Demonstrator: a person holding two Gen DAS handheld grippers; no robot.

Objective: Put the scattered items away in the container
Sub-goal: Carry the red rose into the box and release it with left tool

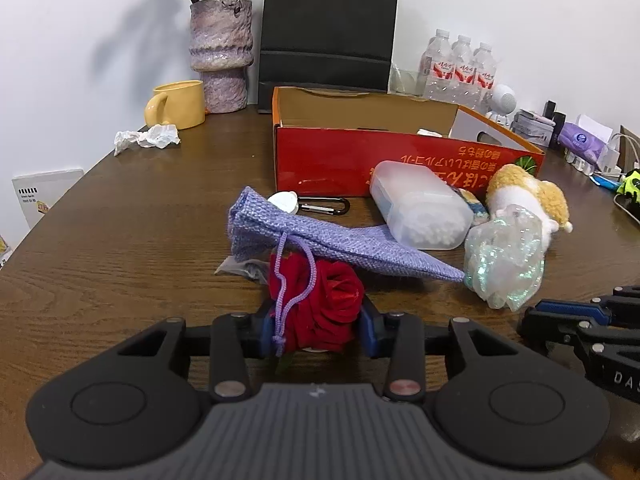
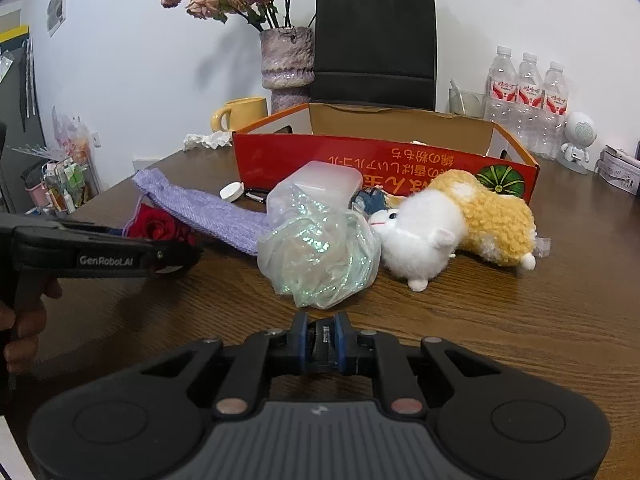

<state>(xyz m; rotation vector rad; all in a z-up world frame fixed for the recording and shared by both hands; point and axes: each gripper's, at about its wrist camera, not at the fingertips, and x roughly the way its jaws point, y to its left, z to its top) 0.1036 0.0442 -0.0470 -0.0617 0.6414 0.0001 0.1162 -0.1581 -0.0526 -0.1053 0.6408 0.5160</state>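
Observation:
My left gripper (image 1: 319,326) is shut on a red fabric rose (image 1: 332,304), with a blue pad pressed to each side. A purple drawstring pouch (image 1: 340,240) lies over the rose, its cord hanging down the front. My right gripper (image 2: 321,320) has its pads almost together at the lower edge of an iridescent plastic bag (image 2: 316,252); no plastic shows between them. Behind lie a clear plastic case (image 2: 328,180), a white and yellow plush toy (image 2: 460,224) and a carabiner (image 1: 324,205). The red cardboard box (image 1: 328,160) stands open further back.
Along the wall stand a yellow mug (image 1: 180,104), a purple vase (image 1: 222,56), a black paper bag (image 1: 328,28) and water bottles (image 1: 460,68). Crumpled tissue (image 1: 148,138) lies at the left. A hand (image 2: 20,320) holds the left gripper's handle.

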